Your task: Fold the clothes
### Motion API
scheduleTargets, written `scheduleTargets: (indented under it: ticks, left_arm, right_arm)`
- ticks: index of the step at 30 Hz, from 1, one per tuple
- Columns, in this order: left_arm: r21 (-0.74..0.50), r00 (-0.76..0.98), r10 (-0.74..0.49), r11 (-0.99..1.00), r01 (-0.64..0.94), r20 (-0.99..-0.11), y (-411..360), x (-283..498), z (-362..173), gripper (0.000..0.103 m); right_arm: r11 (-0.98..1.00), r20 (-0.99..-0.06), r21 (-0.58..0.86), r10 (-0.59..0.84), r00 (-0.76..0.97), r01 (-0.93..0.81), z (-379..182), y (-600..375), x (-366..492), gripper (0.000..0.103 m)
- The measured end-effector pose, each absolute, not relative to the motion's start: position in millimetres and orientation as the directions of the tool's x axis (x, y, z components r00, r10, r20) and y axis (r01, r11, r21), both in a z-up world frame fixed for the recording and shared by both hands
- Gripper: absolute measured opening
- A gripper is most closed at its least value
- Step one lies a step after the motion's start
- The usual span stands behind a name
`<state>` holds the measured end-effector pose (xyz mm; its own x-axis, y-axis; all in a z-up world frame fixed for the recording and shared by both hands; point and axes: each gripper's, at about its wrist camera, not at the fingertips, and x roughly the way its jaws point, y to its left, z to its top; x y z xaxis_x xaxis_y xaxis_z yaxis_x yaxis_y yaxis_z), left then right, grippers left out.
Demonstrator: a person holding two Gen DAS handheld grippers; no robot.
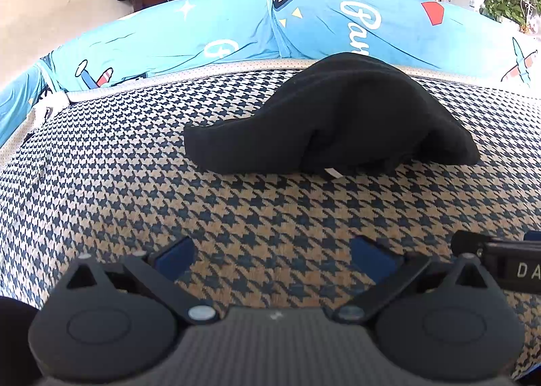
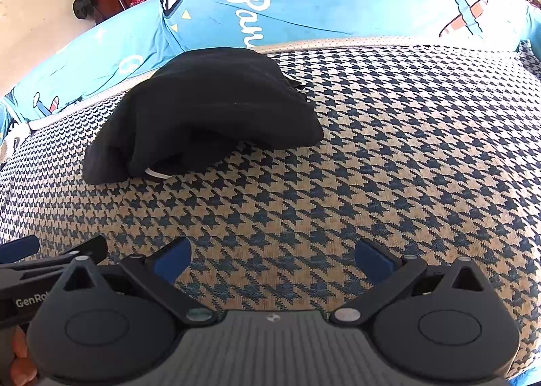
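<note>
Left gripper (image 1: 274, 257) and right gripper (image 2: 274, 259) both low over the houndstooth cover (image 1: 236, 210), side by side, jaws spread wide, nothing held. Folded black garment (image 1: 338, 115) lies ahead near the blue printed sheet (image 1: 338, 30), apart from both. White tag (image 2: 157, 173) half hidden underneath

Folded garment (image 1: 333, 115) lay on the cushion (image 1: 135, 156), toward its rear edge, just before the backrest (image 1: 209, 30). Both claws sat apart from it, left claw (image 1: 274, 255) beside right claw (image 2: 274, 259).
</note>
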<state>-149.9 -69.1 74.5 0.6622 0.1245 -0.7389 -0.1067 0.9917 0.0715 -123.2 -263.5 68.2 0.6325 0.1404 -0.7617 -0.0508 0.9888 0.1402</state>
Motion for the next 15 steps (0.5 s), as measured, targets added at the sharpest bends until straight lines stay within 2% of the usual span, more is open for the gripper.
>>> scheduleTargets:
  ticks: [15]
  left_arm:
    - [0.073, 0.666, 0.128, 0.991, -0.11, -0.734, -70.3, -150.6, 75.7, 0.103]
  right_arm:
    - [0.989, -0.763, 0.137, 0.138, 0.631, -0.051, 66.4, -263.6, -122.1, 0.103]
